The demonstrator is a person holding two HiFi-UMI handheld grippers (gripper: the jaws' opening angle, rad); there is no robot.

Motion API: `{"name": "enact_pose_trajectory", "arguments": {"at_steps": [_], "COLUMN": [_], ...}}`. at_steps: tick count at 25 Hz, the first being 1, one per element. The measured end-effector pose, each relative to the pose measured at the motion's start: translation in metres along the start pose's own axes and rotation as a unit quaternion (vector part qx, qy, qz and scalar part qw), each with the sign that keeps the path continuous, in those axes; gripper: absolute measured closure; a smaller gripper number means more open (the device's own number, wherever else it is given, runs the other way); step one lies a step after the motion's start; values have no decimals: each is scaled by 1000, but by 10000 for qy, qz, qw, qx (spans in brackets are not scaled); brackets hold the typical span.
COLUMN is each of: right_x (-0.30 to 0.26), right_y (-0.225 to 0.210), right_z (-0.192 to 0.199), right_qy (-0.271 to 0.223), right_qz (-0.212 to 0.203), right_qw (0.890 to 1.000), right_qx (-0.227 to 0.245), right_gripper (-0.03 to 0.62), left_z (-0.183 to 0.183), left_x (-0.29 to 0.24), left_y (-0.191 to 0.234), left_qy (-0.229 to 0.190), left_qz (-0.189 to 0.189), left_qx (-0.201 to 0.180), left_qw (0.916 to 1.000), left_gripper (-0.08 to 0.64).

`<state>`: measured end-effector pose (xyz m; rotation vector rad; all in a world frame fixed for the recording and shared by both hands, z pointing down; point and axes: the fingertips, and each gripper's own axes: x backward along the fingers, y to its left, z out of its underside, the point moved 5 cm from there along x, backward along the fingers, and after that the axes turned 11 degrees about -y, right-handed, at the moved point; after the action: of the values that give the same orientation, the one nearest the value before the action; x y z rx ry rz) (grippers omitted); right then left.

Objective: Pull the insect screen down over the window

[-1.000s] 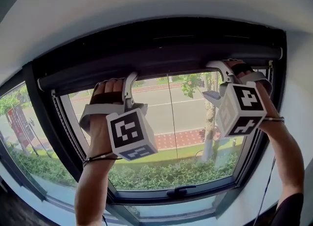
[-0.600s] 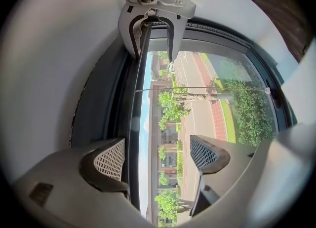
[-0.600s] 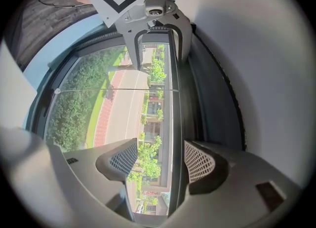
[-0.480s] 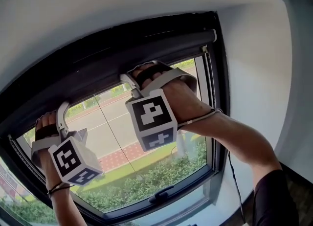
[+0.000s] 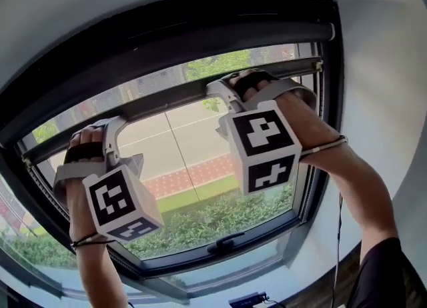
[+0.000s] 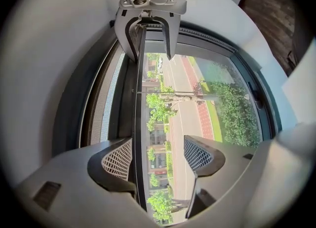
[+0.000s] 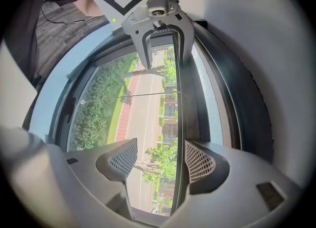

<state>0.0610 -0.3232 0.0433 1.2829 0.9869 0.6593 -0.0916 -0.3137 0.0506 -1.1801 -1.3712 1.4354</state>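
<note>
We stand indoors, in a plain room that could belong to a flat or an office; which of the two, we cannot tell. White walls surround a wide window with a dark frame, and dark wood-plank flooring shows beneath it. Through the glass we look out on a town street: a grey road, a red-brick pavement, a strip of grass, a clipped hedge and roadside trees. The room seems to sit above street level.
</note>
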Motion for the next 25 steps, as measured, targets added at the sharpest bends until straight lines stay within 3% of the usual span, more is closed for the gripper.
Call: {"name": "enact_pose_trajectory", "arguments": {"at_steps": [7,11,14,18,25], "right_x": [-11,-21,-20,-14,-11], "right_y": [29,62,80,79,74], "right_z": [2,-6,-4,8,9], "right_qy": [230,11,-58,97,-37], "right_qz": [-25,-387,-549,-551,-946], "right_qw": [9996,9990,9982,9980,9945], "right_qx": [-140,-233,-238,-282,-443], "right_gripper": [296,296,296,296,296], "left_z": [3,7,3,-9,-6], "left_x": [-9,-2,-1,-10,-4], "left_y": [-33,-70,-85,-82,-80], "left_qy": [-167,-143,-99,-250,-173], "left_qz": [207,629,657,614,1171], "left_qx": [-22,166,169,210,210], "left_qw": [9996,9978,9977,9976,9927], "left_gripper": [218,233,241,241,247]}}
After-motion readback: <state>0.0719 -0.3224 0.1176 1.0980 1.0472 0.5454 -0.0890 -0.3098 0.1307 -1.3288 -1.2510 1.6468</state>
